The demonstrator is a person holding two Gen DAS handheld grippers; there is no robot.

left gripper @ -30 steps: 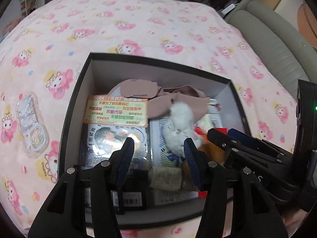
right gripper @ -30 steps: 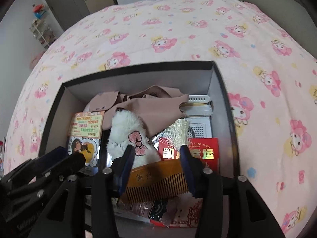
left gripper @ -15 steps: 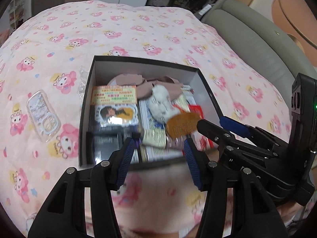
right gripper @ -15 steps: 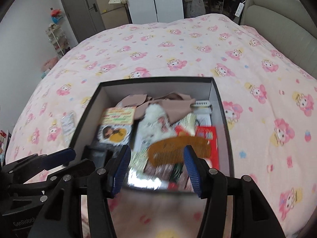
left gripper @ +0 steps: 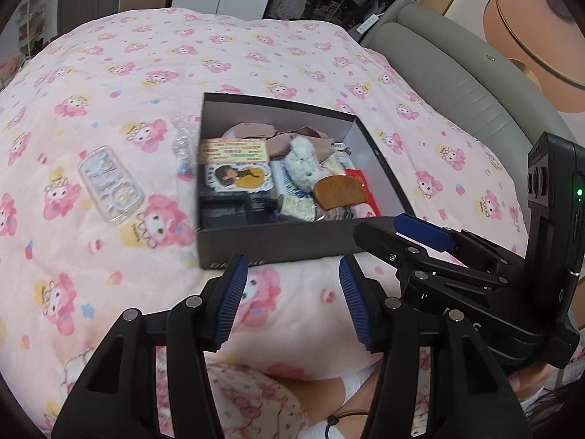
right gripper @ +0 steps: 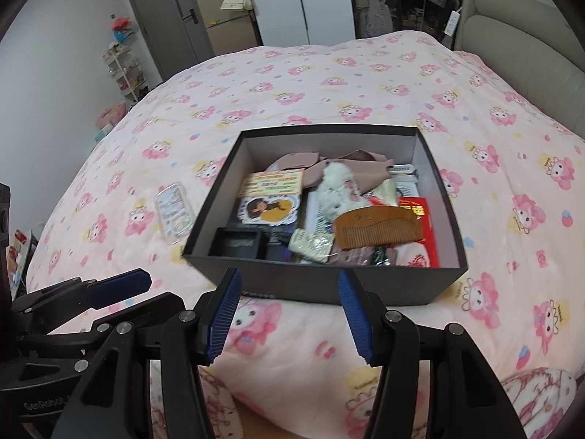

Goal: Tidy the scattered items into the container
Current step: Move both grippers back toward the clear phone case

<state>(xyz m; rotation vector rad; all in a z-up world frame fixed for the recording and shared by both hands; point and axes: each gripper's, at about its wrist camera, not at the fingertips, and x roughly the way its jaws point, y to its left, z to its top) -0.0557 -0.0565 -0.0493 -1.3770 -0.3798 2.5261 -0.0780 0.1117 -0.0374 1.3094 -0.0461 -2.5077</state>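
Note:
A dark open box [left gripper: 292, 245] [right gripper: 329, 285] sits on the pink bedspread. It holds a wooden comb [right gripper: 376, 226] [left gripper: 338, 190], a white plush toy [right gripper: 338, 190] [left gripper: 301, 162], cards, packets and beige cloth. A clear phone case [left gripper: 109, 188] [right gripper: 174, 212] lies on the bedspread left of the box. A clear crinkled plastic item [left gripper: 182, 142] lies against the box's left wall. My left gripper [left gripper: 292, 300] is open and empty, short of the box's near wall. My right gripper [right gripper: 289, 311] is open and empty, also short of the near wall.
The pink cartoon-print bedspread [right gripper: 329, 84] stretches all around the box. A grey padded headboard [left gripper: 468, 84] runs along the right. A door, wardrobe and shelf [right gripper: 124, 69] stand beyond the bed's far end. The person's patterned sleeve [left gripper: 256, 402] is below the grippers.
Both grippers have pulled back and up from inside the box to short of its near wall. The comb now lies in the box, no longer between the right gripper's fingers.

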